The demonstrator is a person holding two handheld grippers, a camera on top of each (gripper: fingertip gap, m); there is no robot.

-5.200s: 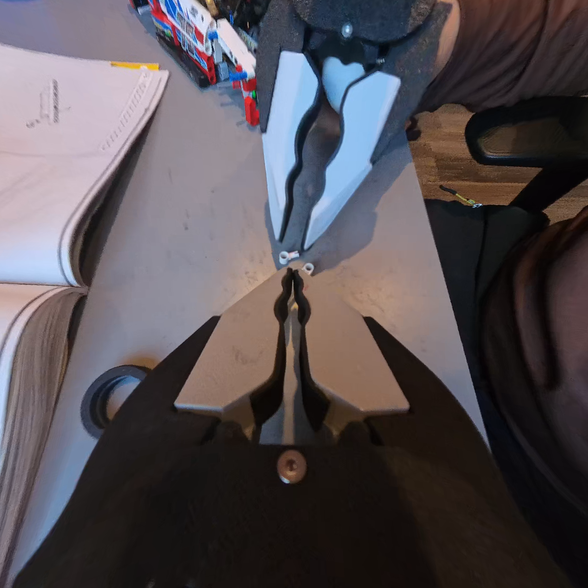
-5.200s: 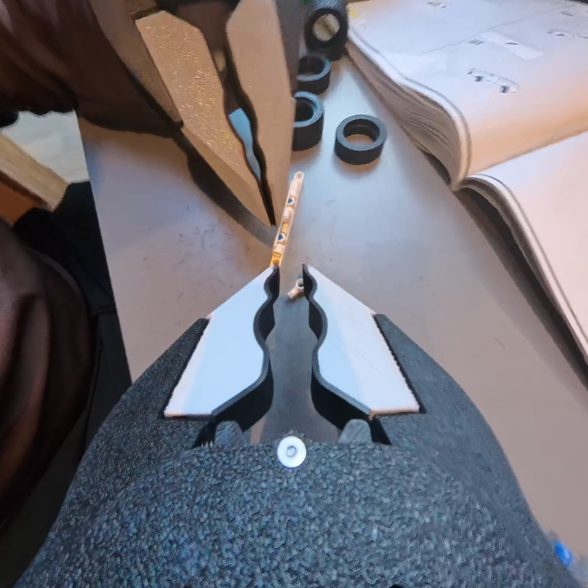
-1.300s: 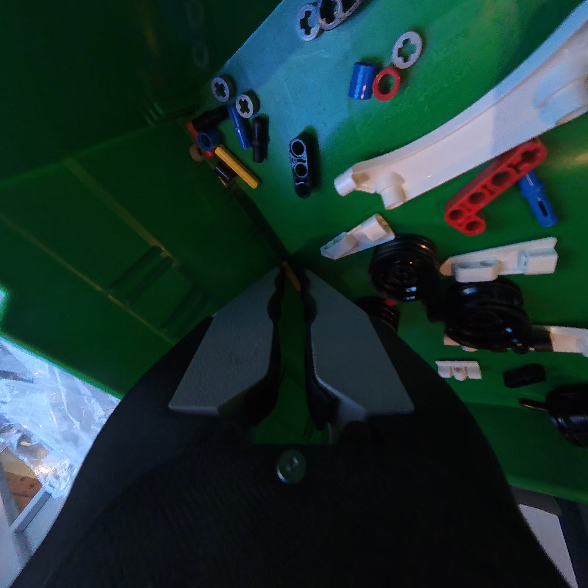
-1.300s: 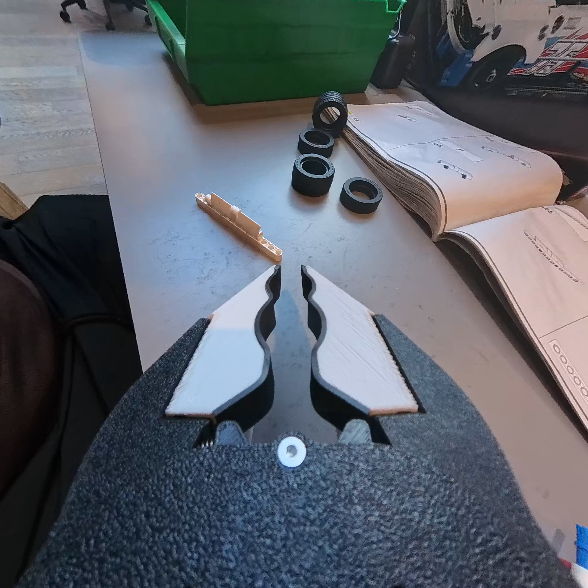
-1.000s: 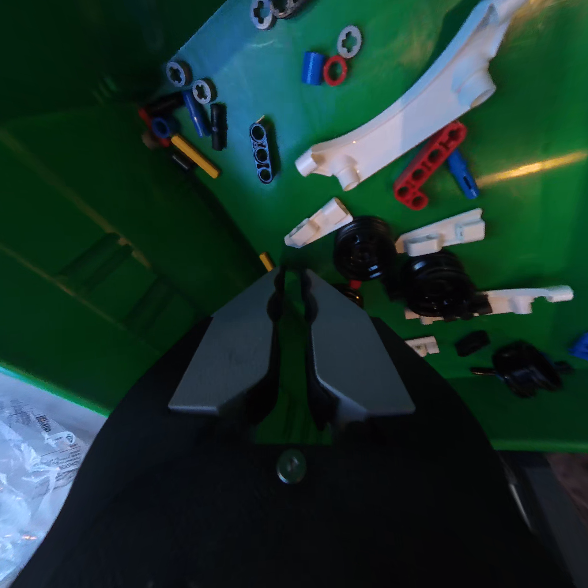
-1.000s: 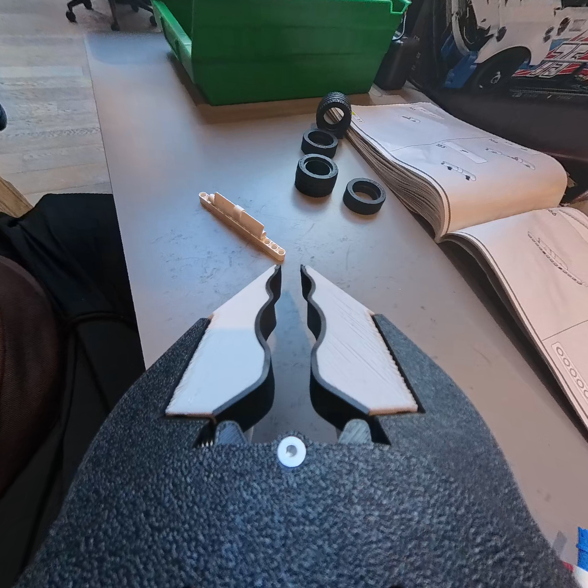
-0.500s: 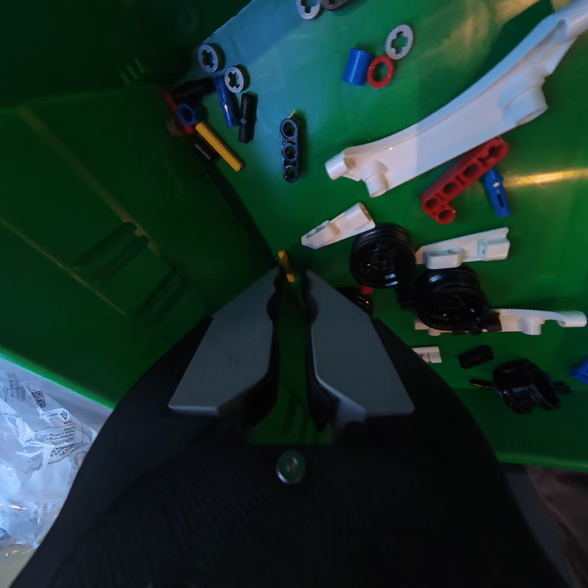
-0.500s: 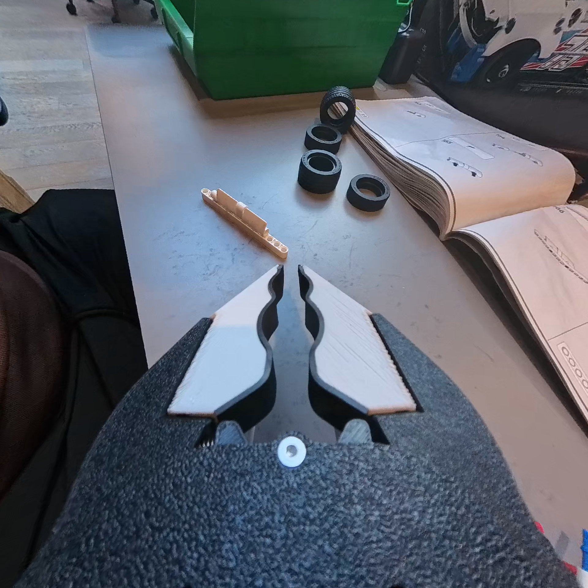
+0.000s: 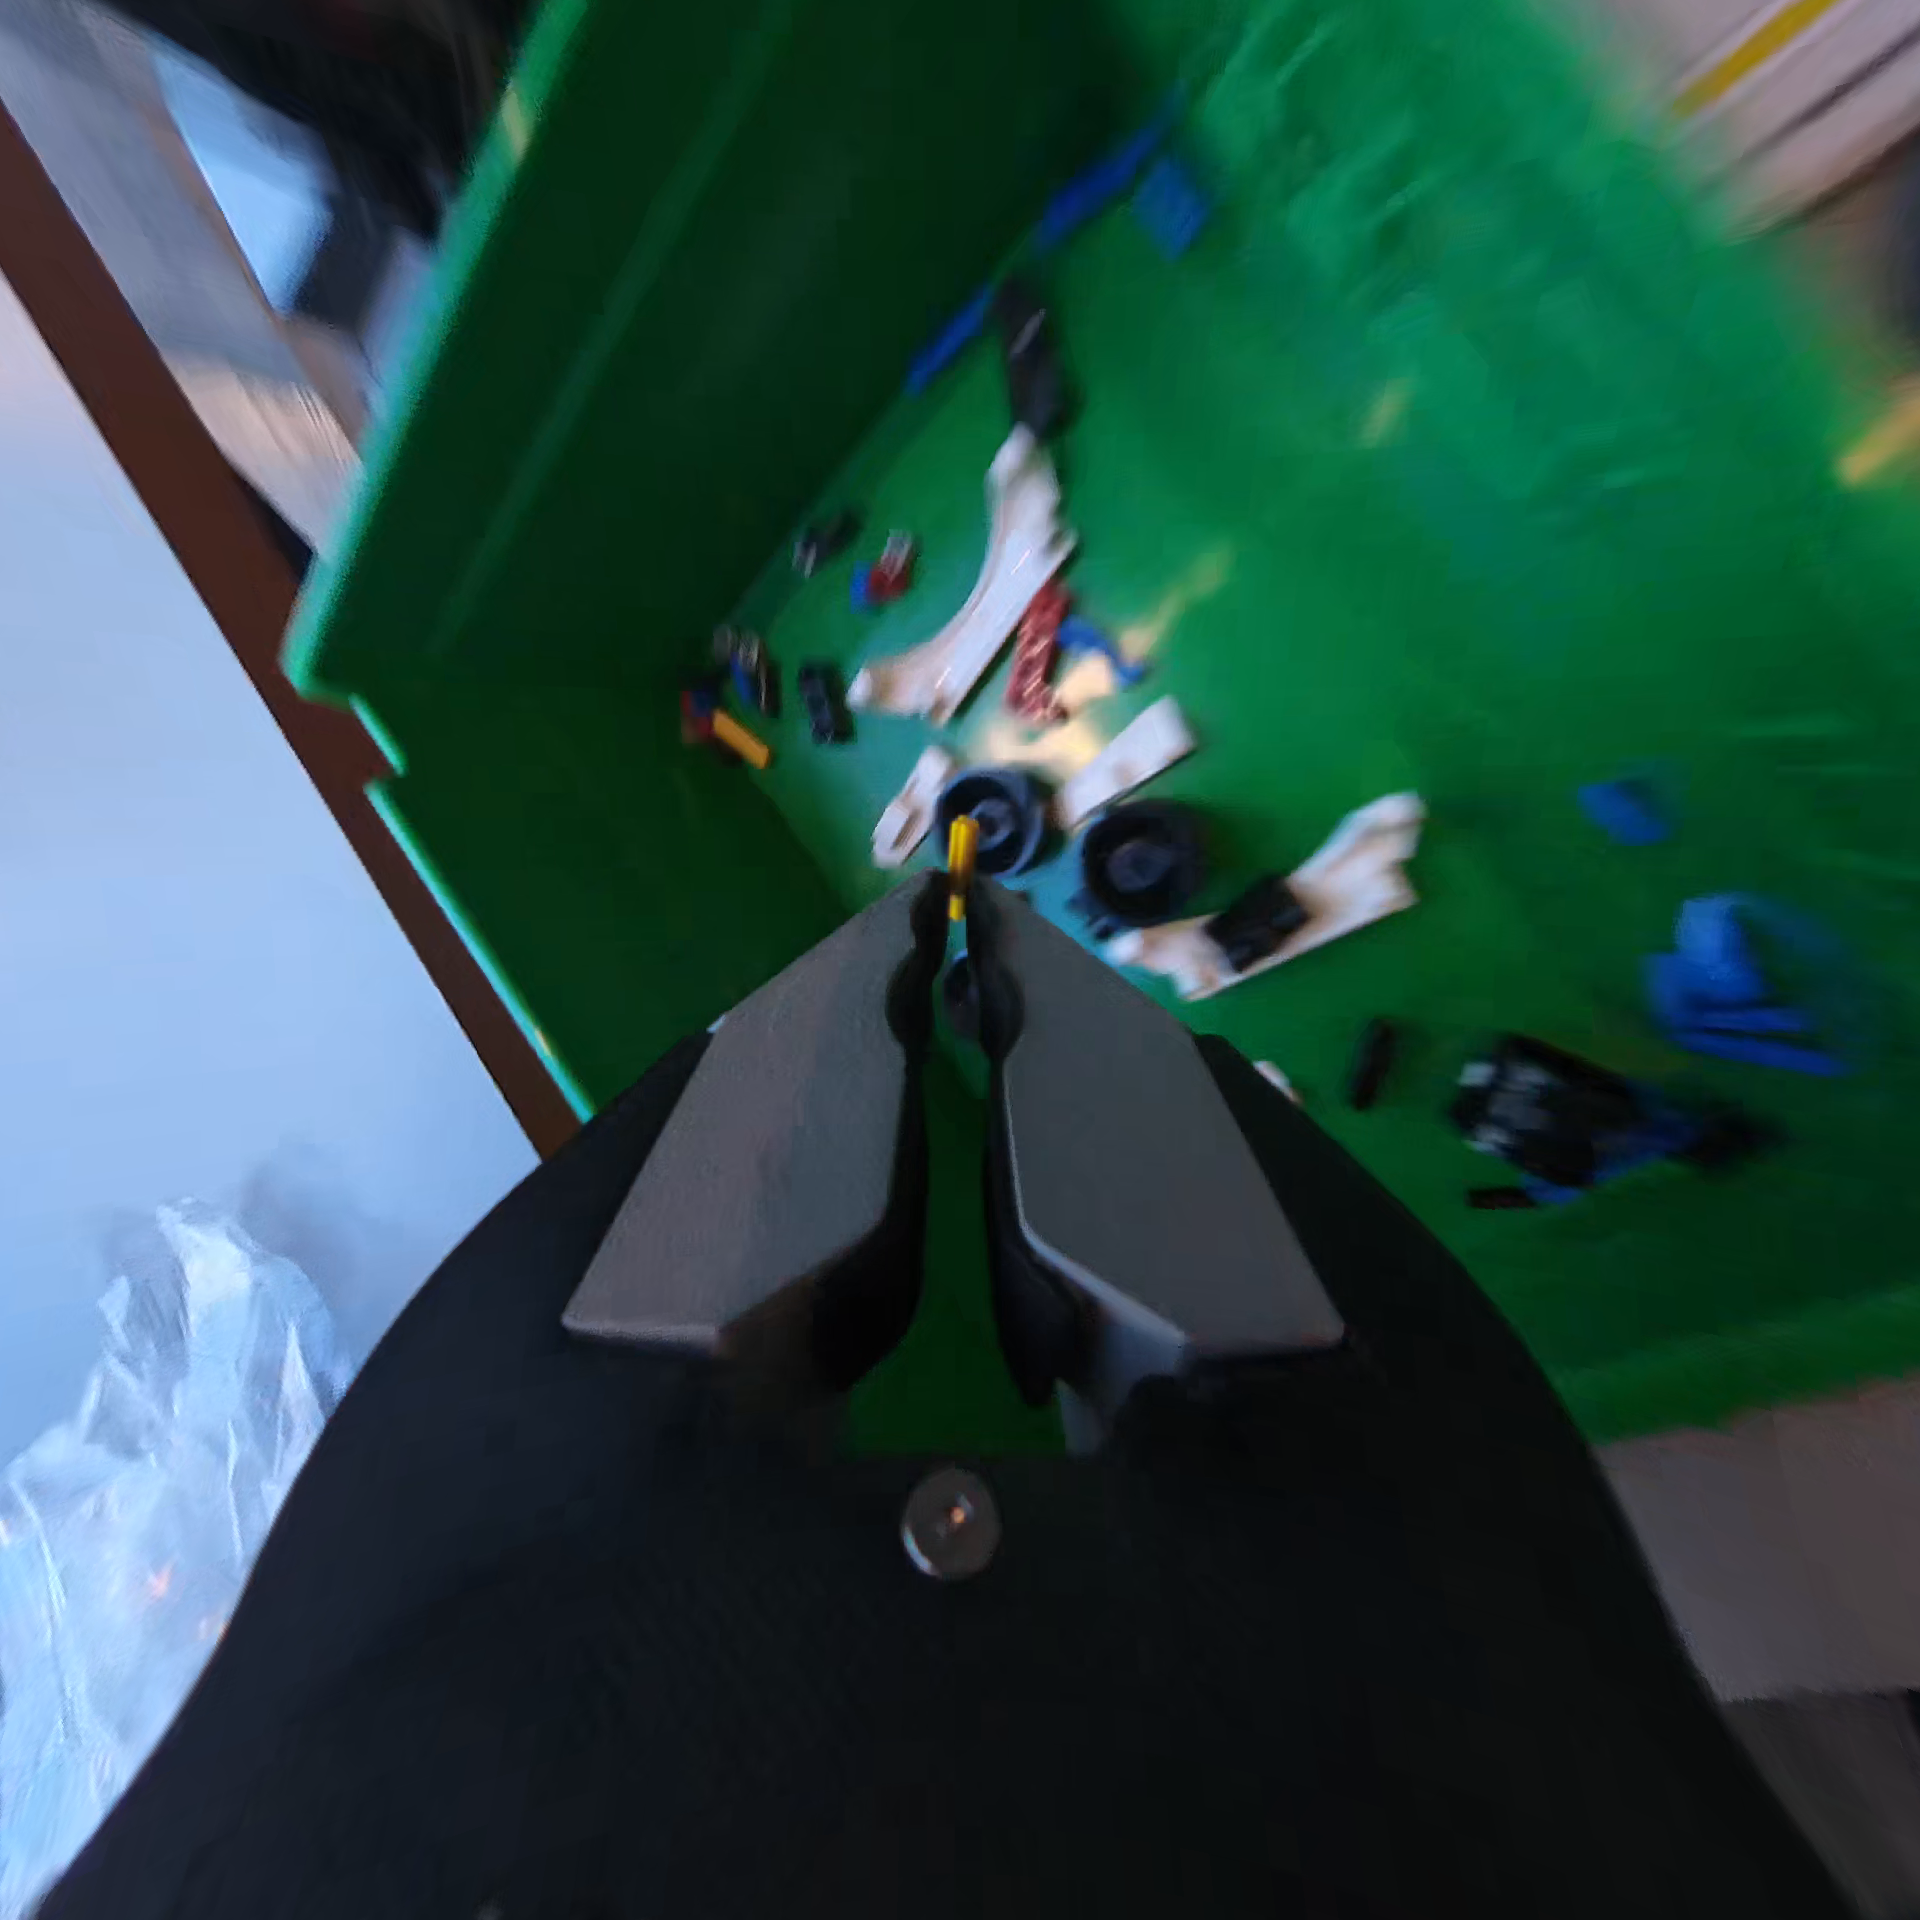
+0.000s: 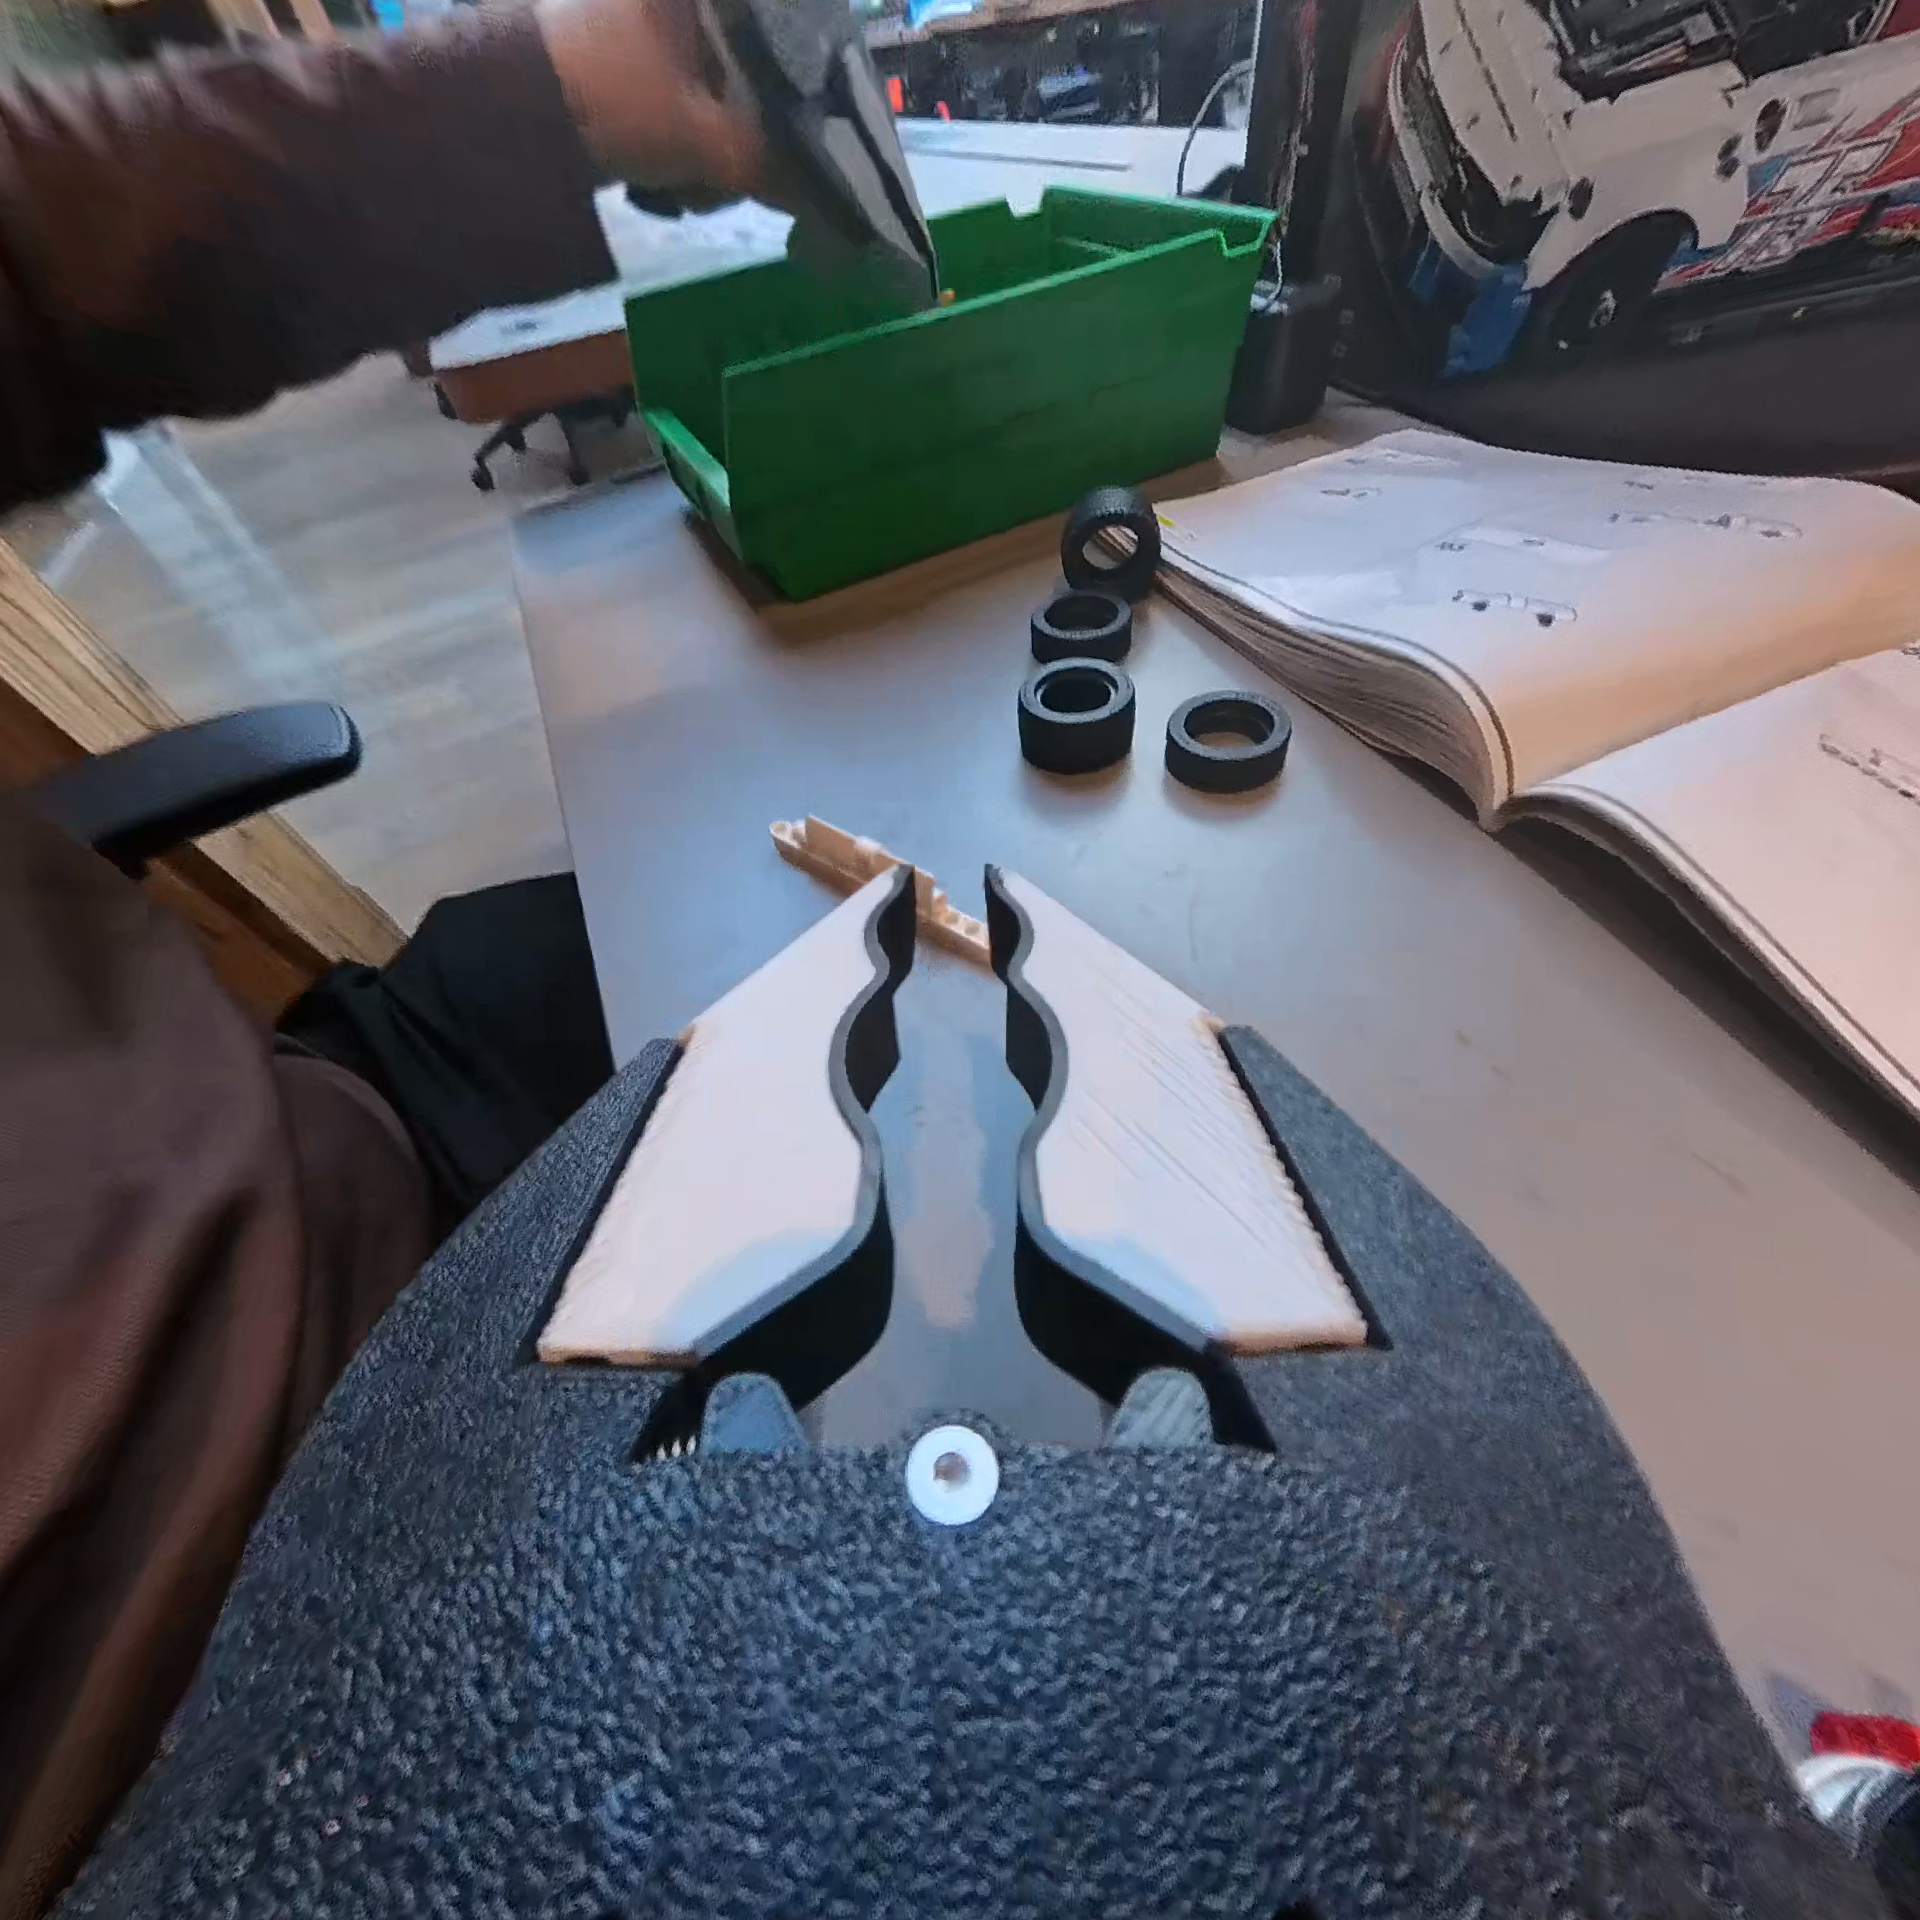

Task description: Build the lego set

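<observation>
The worktop (image 10: 1351, 1039) is carrying everything: grey, running away from the right gripper toward the green bin (image 10: 966, 416) at its far end. To the right an open manual (image 10: 1558, 623) is lying flat, pages up. Behind it a large white model car (image 10: 1621, 156) is showing at the far right.

The bin is sitting open-topped, and the left wrist view is looking down into it (image 9: 1455, 520). Its floor is scattered with loose parts, blurred by motion: white curved panels (image 9: 997, 613), black wheels (image 9: 1138, 862), a red beam (image 9: 1039, 655), blue bits (image 9: 1725, 987) and small dark pins.

A person's sleeve (image 10: 260, 208) is reaching across from the left, carrying the left gripper (image 10: 894, 239) over the bin's rim.

Four black tyres (image 10: 1075, 717) are resting on the worktop between bin and manual, three lying flat and one (image 10: 1112, 540) standing against the manual's edge.

The right gripper (image 10: 950, 883) is hovering low over the worktop, its fingers parted with nothing between them. Just beyond the tips a long tan beam (image 10: 842, 862) is lying on the worktop, partly hidden by the left finger.

The left gripper (image 9: 954, 891) is above the bin floor, its fingers clenched on a small yellow pin (image 9: 962, 860), which is sticking out past the tips.
</observation>
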